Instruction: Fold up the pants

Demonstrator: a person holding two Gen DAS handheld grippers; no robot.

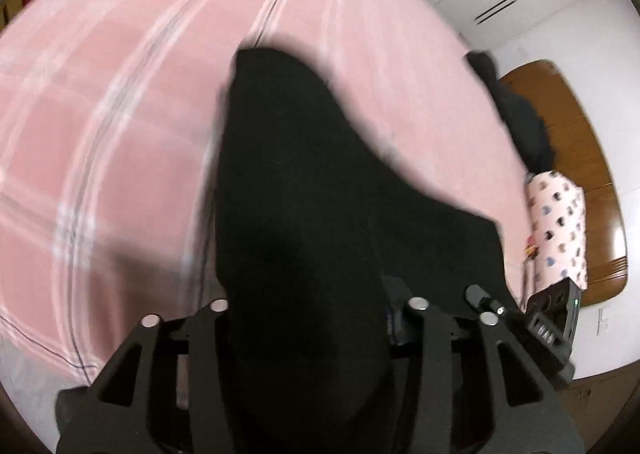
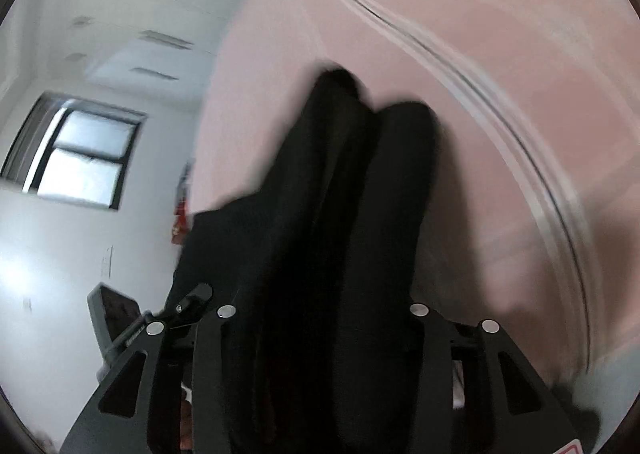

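Plainly, the left gripper was clamped on the black pants, the cloth bunched between its fingers, and the right gripper pinched the same pants likewise. From each gripper the pants ran lengthwise toward 12 o'clock over the pink bedsheet. The fabric looked soft, matte and limp; the sheet bore pale plaid stripes, blurred.
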